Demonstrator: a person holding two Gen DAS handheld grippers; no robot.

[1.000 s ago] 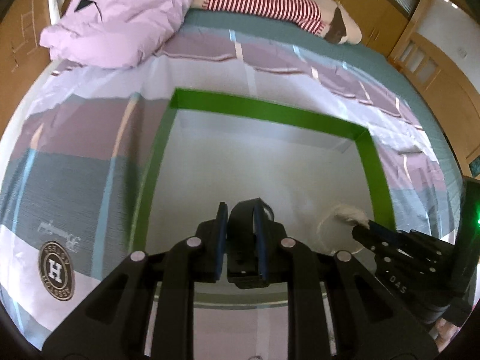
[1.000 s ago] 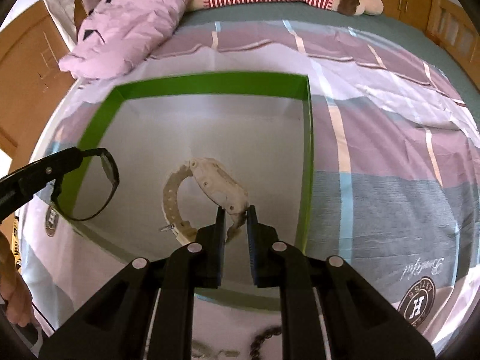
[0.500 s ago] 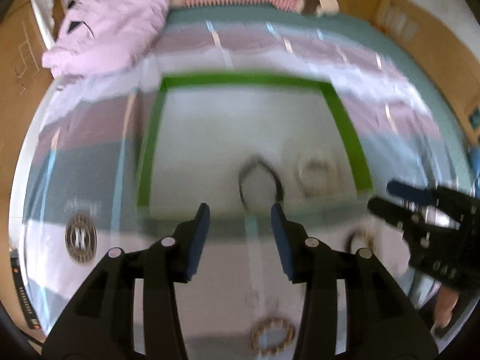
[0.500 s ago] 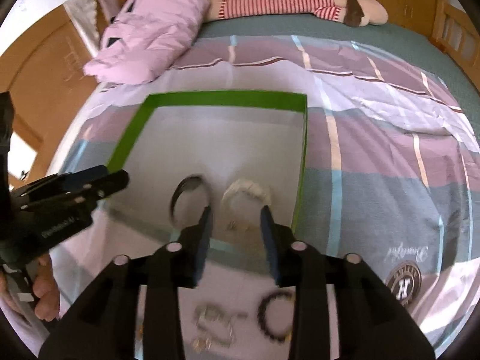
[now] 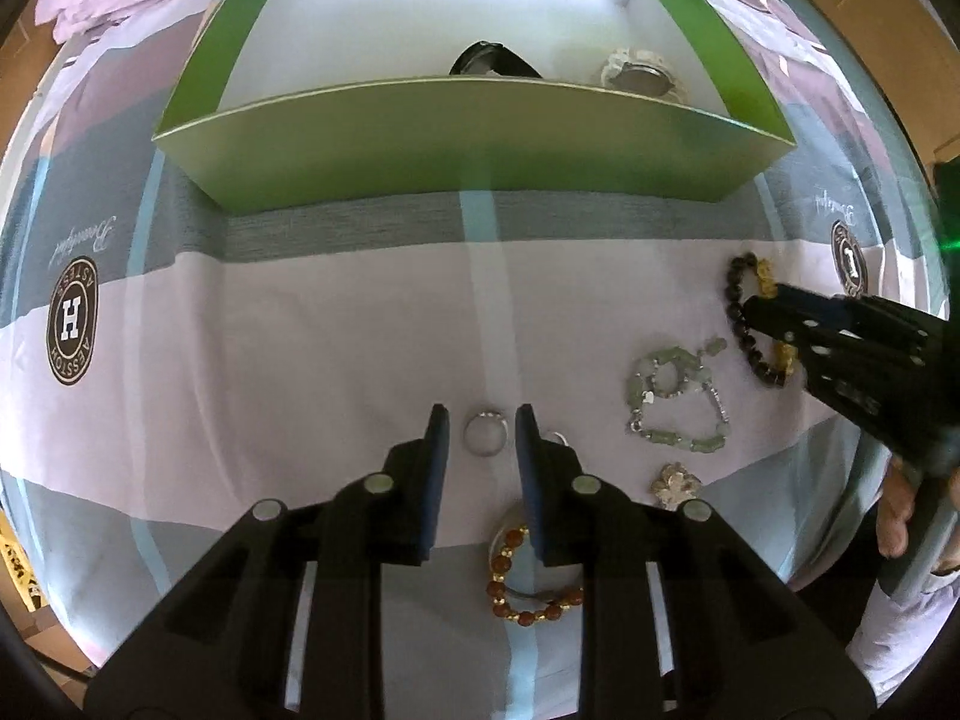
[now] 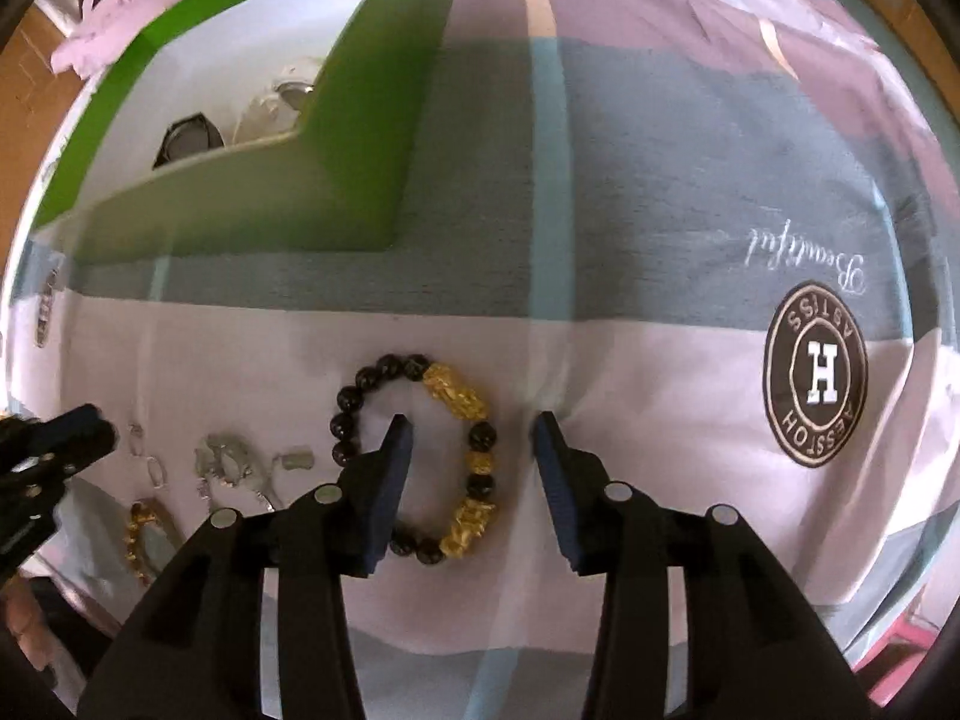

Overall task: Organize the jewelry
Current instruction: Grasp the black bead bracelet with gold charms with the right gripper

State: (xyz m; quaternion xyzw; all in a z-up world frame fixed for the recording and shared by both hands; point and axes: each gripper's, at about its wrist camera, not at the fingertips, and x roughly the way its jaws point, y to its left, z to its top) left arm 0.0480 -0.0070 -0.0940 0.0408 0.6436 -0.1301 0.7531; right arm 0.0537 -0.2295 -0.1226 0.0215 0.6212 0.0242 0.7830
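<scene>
Green-walled box (image 5: 468, 144) now sits well ahead of both grippers, w/ two watches inside: a dark one (image 5: 489, 60) and a pale one (image 5: 639, 72), side by side behind the near wall. A sec ago each gripper was over the box, clamped on one of those watches; half a sec ago both had let go and were pulling back. So two pcs are filed, and both tools have dropped low over the bedspread (image 5: 300, 330) for the next pair.

Left gripper (image 5: 477, 420) is part open and holds nothing. Its jaws straddle a small silver ring (image 5: 485, 433) lying flat on the cloth, not yet touching it as far as the left view shows. An amber-bead bracelet (image 5: 528, 588) lies just below the jaws, nearer the wrist. A green stone chain (image 5: 672, 402) and a small metal charm (image 5: 675, 483) sit off to its right.

Right gripper (image 6: 471, 429) is wide open, also empty. One finger is inside the loop of the black-and-gold bead bracelet (image 6: 420, 462), the other outside, so the gold side of the band lies between them.

Judgement: both are lined up to close. Ring is thin and flat, so it could slip out of the pinch; bracelet grab looks easier.
</scene>
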